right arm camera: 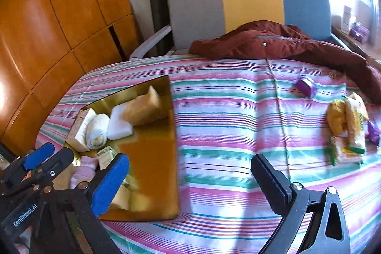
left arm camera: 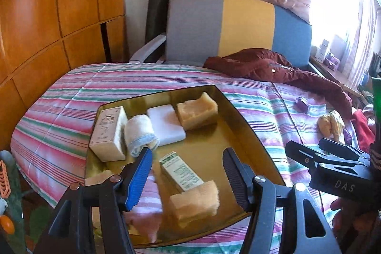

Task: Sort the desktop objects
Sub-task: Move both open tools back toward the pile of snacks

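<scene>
Striped cloth in pink, green and white covers the bed (left arm camera: 71,97) that carries everything. Behind it stands a chair (left arm camera: 238,27) with grey, yellow and blue panels, and a maroon jacket (right arm camera: 273,42) lies crumpled across the far edge of the bed in front of the chair.

A gold tray (left arm camera: 238,130) sits on the left part of the bed. Along its far side, left to right, lie a beige box (left arm camera: 108,132), a rolled towel (left arm camera: 139,132) touching the box, a white block (left arm camera: 166,125) and a tan soap (left arm camera: 197,112) resting against the block. Nearer the camera in the tray lie a green-printed box (left arm camera: 182,170) and a second tan soap (left arm camera: 195,204), touching its near end.

The left gripper (left arm camera: 188,173) hovers over the near part of the tray, its fingers wide apart and holding nothing; the green-printed box shows between them. The right gripper (right arm camera: 190,180) hangs over bare cloth just right of the tray, its fingers also wide apart and empty.

Well to the right of the tray, on the cloth, lies a heap of yellow packets (right arm camera: 345,127). Beyond it, near the jacket, sits a small purple box (right arm camera: 306,86).
</scene>
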The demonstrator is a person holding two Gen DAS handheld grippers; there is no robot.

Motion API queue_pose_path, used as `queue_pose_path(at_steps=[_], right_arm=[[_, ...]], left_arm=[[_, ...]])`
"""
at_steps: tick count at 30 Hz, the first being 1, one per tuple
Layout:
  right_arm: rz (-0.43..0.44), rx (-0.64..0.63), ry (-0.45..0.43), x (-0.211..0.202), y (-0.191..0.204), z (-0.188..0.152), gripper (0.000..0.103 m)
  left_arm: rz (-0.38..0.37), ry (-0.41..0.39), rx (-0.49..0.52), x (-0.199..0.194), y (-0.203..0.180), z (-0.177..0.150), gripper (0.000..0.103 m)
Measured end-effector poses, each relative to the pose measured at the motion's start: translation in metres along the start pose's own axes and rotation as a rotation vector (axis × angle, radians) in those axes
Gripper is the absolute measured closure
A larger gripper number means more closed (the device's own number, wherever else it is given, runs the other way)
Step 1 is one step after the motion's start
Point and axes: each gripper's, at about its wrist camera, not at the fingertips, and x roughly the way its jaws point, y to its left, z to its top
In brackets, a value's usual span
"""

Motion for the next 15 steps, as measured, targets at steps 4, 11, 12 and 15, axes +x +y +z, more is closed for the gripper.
queue_pose_path(at_steps=[4,11,12,15], right_arm=[[-0.023,0.037,0.002,-0.004,-0.020,-0.004,0.001],[-0.066,0.086,0.003,-0.010,-0.051,-0.008,0.000],[-0.077,0.095,0.005,-0.011,-0.057,-0.009,0.000],[-0.098,0.119,0.012,-0.013,-0.072,-0.011,0.000]], left_arm=[[-0.022,0.007,0.039,0.002,-0.016,0.001,0.041],[-0.061,0.009,0.109,0.004,-0.044,0.002,0.041],[-0.072,0.015,0.118,0.005,-0.049,0.003,0.041],[-0.097,0.020,0.146,0.007,-0.062,0.003,0.041]])
